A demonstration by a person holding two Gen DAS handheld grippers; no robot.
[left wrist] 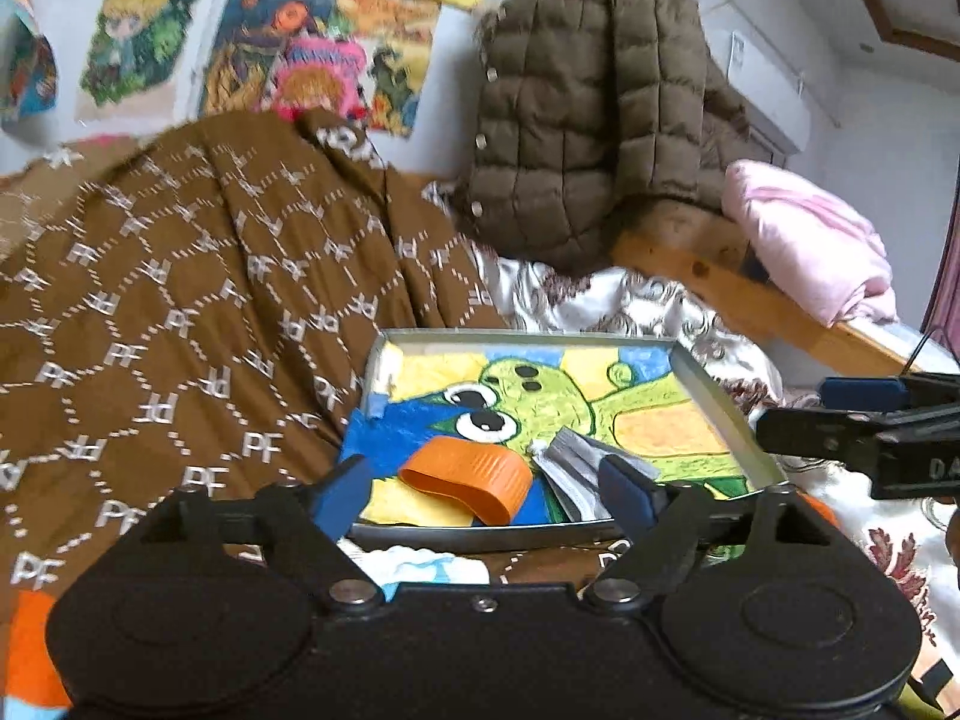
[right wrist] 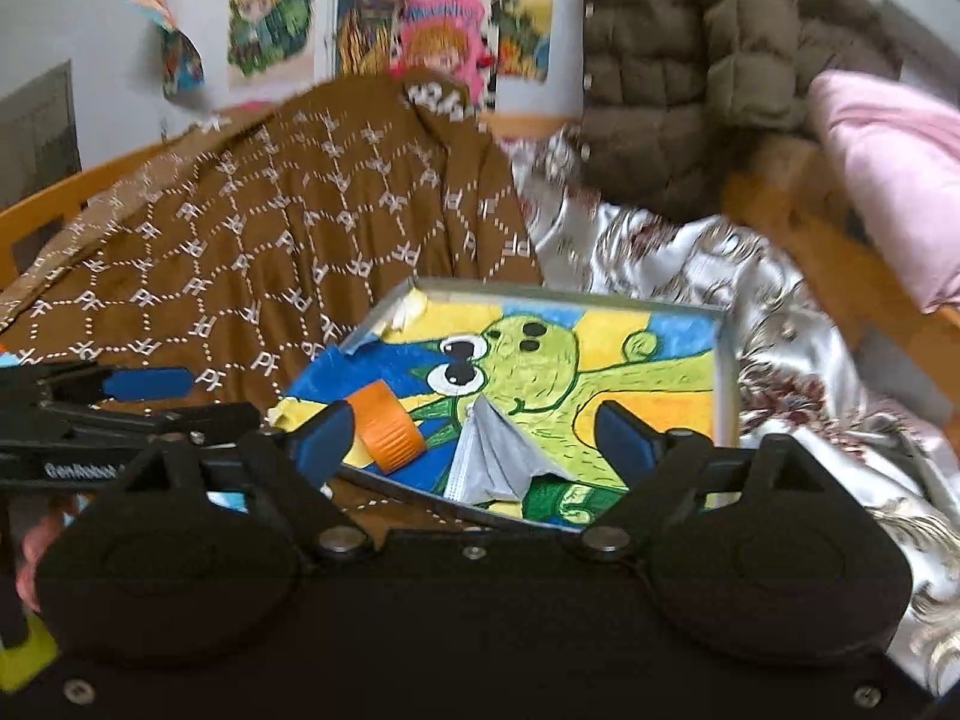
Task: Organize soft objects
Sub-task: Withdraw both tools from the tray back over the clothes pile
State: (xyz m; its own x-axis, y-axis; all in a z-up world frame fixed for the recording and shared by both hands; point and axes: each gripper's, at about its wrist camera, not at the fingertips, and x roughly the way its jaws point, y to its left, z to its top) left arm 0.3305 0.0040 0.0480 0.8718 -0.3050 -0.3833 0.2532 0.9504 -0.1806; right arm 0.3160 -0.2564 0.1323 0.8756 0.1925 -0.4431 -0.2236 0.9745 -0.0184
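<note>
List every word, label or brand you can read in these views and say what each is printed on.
"PF": repeated white monogram across the brown blanket.
"GenRobot": white lettering on the left gripper body, seen in the right wrist view; it is cut off after that.
"DA": start of a white marking on the right gripper body, seen in the left wrist view; the rest is out of frame.
Wall posters: any lettering too blurred to read.

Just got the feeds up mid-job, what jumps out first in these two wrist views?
The metal tray lined with a bright green cartoon creature drawing sits on the bed right ahead of both open claws, left claw and right claw. In it lie an orange band and a crumpled grey face mask. Behind, a brown patterned blanket covers the left of the bed, with a quilted olive jacket hanging at the back right.
</note>
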